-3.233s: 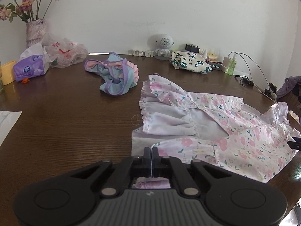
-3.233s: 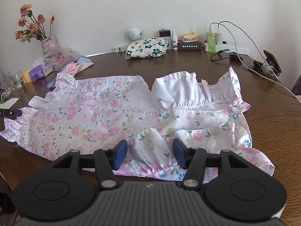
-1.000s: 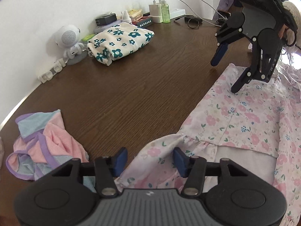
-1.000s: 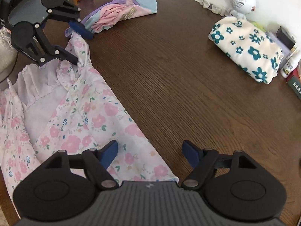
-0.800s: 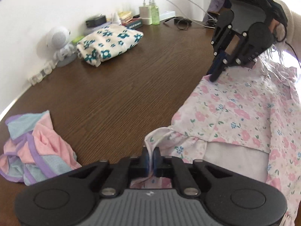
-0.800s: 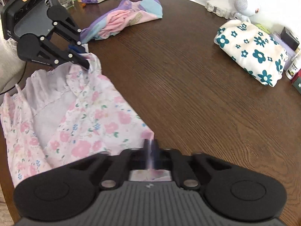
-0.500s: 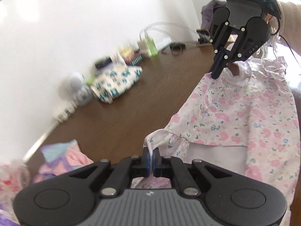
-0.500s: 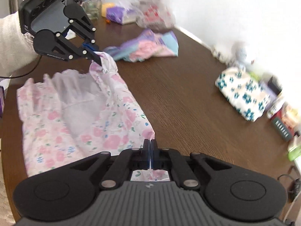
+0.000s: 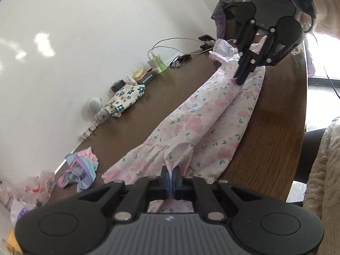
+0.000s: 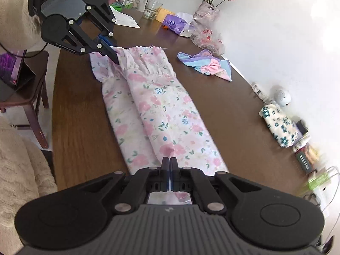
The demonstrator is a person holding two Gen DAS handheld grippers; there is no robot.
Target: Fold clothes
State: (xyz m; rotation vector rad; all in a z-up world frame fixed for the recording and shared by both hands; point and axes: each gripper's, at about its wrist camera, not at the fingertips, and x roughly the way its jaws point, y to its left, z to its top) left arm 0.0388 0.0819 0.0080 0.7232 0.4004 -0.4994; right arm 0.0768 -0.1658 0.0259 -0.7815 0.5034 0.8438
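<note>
While stretched along the table (image 10: 80,116): floral dress (image 10: 161,110), drawn into a long narrow strip, running in the right wrist view from 6 o'clock up toward 11 o'clock, near the table's 9 o'clock edge.
Left gripper (image 9: 170,170): clamped tight on a frilled edge at the gathered end of the dress, with cloth pinched between the blue pads.
Right gripper (image 10: 169,161): likewise closed hard on the plain end, with a nub of pink print caught between the pads and nothing else in the grip.
Lie of the cloth: doubled lengthwise by the look of it, with a raised ridge down the middle and a second layer spilling toward 8 o'clock; both held ends slightly lifted, the middle resting on the wood.
Done so far: apparently the first lengthwise fold, gathered and pulled straight but not yet laid flat or smoothed.
Also done, by the look of it: cream garment with teal flowers (image 10: 278,123), a neat bundle at 3 o'clock by the wall.
Left to do: setting both ends down, flattening the ridge, then probably folding end to end into a compact stack.
Waiting: pastel garment (image 10: 206,63), crumpled at 1 o'clock, well apart from the dress and untouched.
</note>
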